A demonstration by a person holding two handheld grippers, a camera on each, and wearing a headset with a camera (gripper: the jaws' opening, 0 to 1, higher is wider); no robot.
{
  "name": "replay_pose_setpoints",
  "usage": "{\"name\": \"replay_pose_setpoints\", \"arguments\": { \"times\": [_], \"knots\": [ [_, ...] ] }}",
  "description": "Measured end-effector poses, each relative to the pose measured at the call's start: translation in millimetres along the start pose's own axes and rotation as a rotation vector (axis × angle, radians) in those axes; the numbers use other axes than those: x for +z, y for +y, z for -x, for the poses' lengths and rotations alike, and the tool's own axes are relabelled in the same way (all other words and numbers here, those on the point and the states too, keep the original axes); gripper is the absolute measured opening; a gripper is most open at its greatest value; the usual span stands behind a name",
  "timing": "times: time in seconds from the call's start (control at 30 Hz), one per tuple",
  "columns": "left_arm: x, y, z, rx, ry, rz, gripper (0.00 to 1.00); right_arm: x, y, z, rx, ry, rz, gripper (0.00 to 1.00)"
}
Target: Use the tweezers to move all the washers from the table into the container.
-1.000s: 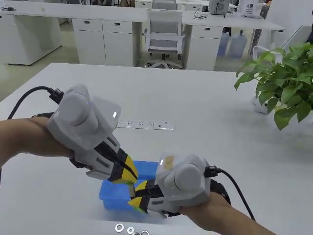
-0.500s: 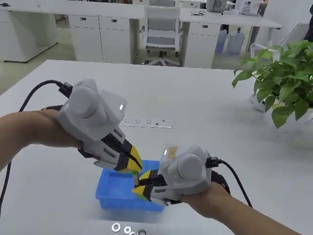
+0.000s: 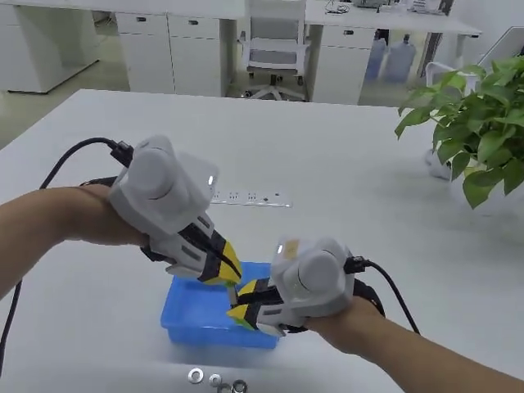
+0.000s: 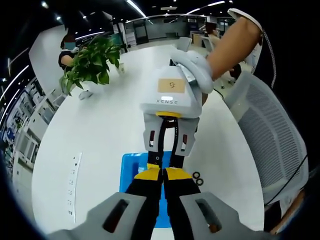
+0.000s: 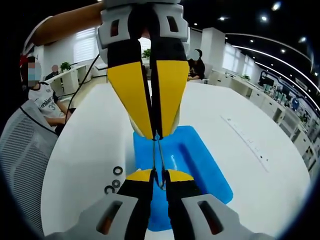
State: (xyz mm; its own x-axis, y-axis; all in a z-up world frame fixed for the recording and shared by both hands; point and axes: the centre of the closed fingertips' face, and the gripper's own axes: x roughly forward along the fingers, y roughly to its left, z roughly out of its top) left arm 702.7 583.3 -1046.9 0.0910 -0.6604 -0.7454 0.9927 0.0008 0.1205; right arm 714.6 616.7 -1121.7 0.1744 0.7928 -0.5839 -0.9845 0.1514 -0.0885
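Washers (image 3: 214,380): three small metal rings, flat on the white surface (image 3: 352,188) just beside the blue rectangular plastic container (image 3: 187,318). Above it, left gripper (image 3: 233,277) and right gripper (image 3: 234,314) tip to tip, both clamped on thin metal tweezers (image 5: 158,150).

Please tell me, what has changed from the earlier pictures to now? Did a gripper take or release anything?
Almost nothing among the things. The whole head view shifted, so the camera moved. The left gripper and the right gripper stay tip to tip over the blue container, both shut on the tweezers; nothing was visibly taken or released. The three washers still lie on the table.
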Motion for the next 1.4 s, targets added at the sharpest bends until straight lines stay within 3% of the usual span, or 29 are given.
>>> {"name": "replay_pose_setpoints", "arguments": {
  "times": [0.2, 0.87, 1.4],
  "knots": [
    [-6.2, 2.2, -6.4, 0.0, -0.001, 0.014, 0.05, -7.4, -1.1, -5.4, 0.015, 0.013, -0.008, 0.11],
    [-11.6, 15.8, -16.0, 0.004, -0.013, 0.031, 0.05, -15.7, -13.5, -10.6, 0.012, 0.01, -0.051, 0.12],
    [-4.6, 13.5, -8.4, 0.002, -0.018, 0.018, 0.05, -7.9, -9.8, -5.1, 0.009, 0.01, -0.029, 0.12]
  ]
}}
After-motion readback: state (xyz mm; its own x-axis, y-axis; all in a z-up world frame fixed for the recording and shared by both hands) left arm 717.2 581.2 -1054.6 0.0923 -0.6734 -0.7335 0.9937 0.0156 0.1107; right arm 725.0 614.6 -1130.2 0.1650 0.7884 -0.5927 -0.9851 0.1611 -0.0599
